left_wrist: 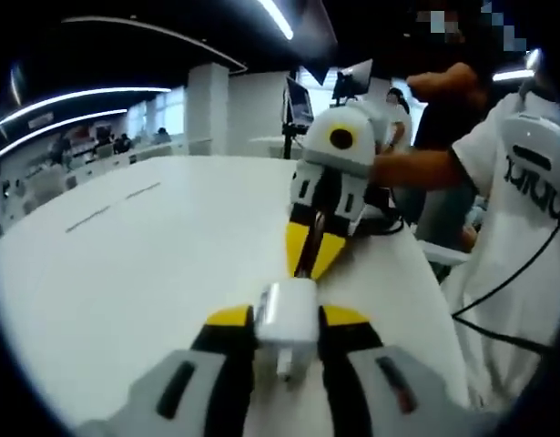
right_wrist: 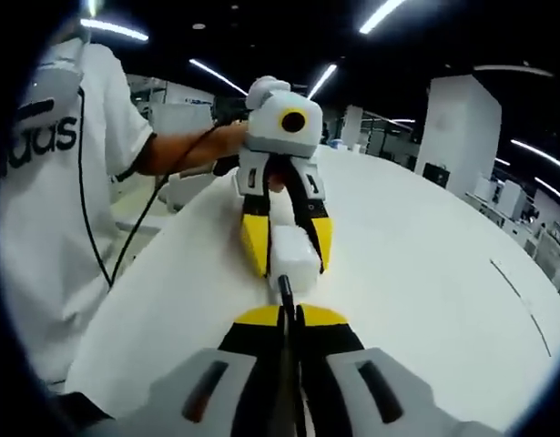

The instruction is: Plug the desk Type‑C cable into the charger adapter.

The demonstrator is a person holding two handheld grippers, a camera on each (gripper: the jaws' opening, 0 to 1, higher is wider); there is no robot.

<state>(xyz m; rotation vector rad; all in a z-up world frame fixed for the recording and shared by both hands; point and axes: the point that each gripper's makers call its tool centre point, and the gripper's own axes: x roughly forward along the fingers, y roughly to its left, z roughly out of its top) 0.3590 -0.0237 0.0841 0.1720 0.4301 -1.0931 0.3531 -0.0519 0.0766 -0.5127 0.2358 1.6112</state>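
The left claw (left_wrist: 287,319) is clamped on the white charger (left_wrist: 286,320) above the counter (left_wrist: 152,264), and the right claw (right_wrist: 289,317), pinched narrow on the dark cable (right_wrist: 285,293), has its plug right at the charger's face — whether it is seated I cannot tell, so the final push likely remains.

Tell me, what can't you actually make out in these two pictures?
- Left gripper view: the plug tip is hidden behind the white charger adapter held by the left gripper.
- Right gripper view: the adapter's port faces away, so whether the cable in the right gripper is seated cannot be told.
- Both views: the cable's far end is cut off.
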